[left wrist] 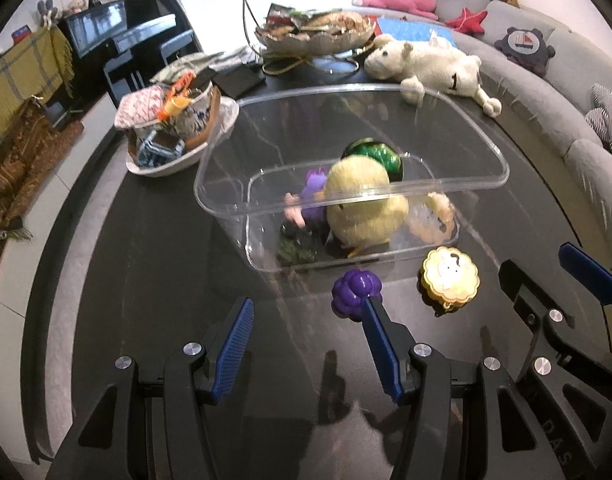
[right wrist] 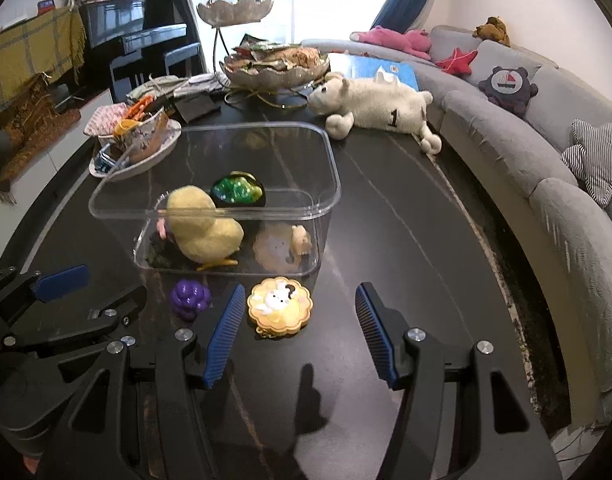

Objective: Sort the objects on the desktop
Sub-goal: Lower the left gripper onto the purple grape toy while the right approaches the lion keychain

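Observation:
A clear plastic bin (left wrist: 226,208) (right wrist: 326,184) stands on the dark table and holds a yellow plush chick (left wrist: 362,204) (right wrist: 202,228), a green toy (left wrist: 378,154) (right wrist: 237,191) and other small toys. A purple grape toy (left wrist: 356,290) (right wrist: 190,298) and a yellow flower-shaped case (left wrist: 450,278) (right wrist: 279,306) lie on the table in front of the bin. My left gripper (left wrist: 306,320) is open and empty, its right finger beside the grape toy. My right gripper (right wrist: 298,308) is open and empty, with the yellow case between its fingers.
A white plush sheep (left wrist: 430,66) (right wrist: 378,108) lies behind the bin. A dish of clutter (left wrist: 174,128) (right wrist: 134,140) stands at the back left, a silver tiered bowl (left wrist: 314,32) (right wrist: 274,66) at the back. A grey sofa (right wrist: 546,160) curves along the table's right.

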